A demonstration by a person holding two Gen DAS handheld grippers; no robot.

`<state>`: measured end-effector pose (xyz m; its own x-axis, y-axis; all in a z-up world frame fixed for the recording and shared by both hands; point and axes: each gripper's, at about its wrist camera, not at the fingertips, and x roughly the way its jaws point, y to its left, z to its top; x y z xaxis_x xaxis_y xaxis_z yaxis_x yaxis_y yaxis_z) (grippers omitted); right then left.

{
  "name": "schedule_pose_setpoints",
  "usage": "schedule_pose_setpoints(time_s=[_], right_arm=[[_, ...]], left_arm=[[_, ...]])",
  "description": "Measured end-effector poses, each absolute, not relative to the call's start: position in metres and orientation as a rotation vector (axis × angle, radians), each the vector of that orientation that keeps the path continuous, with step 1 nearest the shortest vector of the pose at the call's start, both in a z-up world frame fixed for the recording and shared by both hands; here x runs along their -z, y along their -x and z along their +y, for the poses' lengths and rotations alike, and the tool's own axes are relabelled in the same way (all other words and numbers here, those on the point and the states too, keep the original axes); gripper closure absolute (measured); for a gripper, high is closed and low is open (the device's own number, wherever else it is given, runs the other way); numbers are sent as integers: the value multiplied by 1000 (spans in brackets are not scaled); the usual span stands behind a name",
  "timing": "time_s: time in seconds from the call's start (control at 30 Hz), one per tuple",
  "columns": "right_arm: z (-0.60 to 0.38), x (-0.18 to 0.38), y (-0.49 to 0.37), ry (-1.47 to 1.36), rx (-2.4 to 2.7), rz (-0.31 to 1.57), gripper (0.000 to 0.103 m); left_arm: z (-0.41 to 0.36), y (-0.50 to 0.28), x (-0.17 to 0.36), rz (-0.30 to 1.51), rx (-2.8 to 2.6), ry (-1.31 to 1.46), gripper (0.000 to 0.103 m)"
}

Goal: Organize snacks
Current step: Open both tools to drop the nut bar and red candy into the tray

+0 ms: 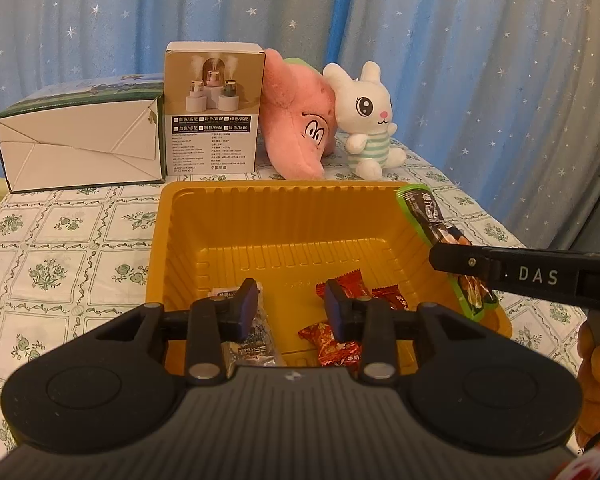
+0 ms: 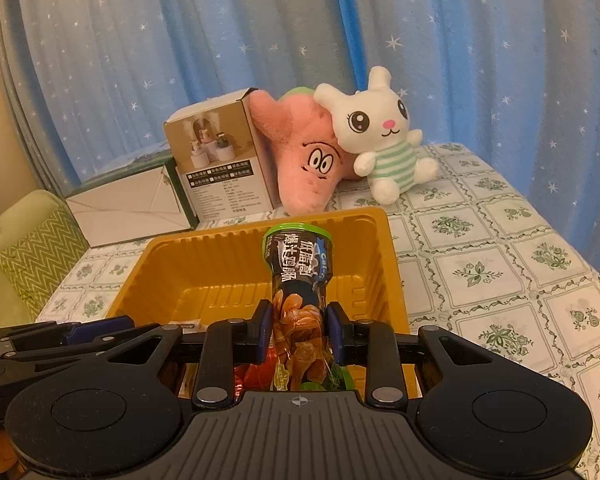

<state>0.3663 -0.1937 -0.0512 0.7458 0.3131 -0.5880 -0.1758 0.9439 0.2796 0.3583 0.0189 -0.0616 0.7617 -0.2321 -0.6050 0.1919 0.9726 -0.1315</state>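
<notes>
A yellow ribbed tray [image 1: 284, 208] sits on the patterned tablecloth; it also shows in the right wrist view [image 2: 204, 264]. Inside lie red snack packets [image 1: 336, 344] and a silver-grey packet [image 1: 256, 336]. My left gripper [image 1: 292, 306] is open and empty, hovering over the tray's near part. My right gripper [image 2: 298, 330] is shut on a long green-edged black snack packet [image 2: 300, 268], held above the tray's right rim; the packet also shows in the left wrist view [image 1: 424, 212], with the right gripper's fingers [image 1: 460, 260] around it.
At the back stand a white and green carton [image 1: 80, 148], a humidifier box [image 1: 214, 112], a pink star plush [image 1: 300, 120] and a white bunny plush [image 1: 370, 120]. Blue starry curtains hang behind. A green cushion [image 2: 40, 256] lies left of the table.
</notes>
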Motion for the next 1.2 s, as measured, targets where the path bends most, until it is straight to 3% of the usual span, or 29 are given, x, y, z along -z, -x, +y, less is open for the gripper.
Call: schedule_pose_setpoints(time_s=[0.23,0.37,0.5,0.8,0.9,1.07,1.2], right_arm=[[-195,52,-368,-222,-269,663,73],[-199,50,-369,-223,-259,644,72],[-206,50,-370,-235,-222,646,59],[-209,50,-368,-229,-216,647,57],[-208,50,-366,-208,-211,645,57],[-209,50,-358,-203,-204,651,55],[-211,47,-349,-215,-200,645,32]], left_arm=[[19,-357,62,665,233,61,69],[20,-357,62,665,227,61,60],[19,-356,62,666,229,59,58],[18,-352,61,661,225,59,53],[19,-348,59,653,218,61,49],[19,-337,53,631,197,63,33],[19,-327,48,623,195,66,28]])
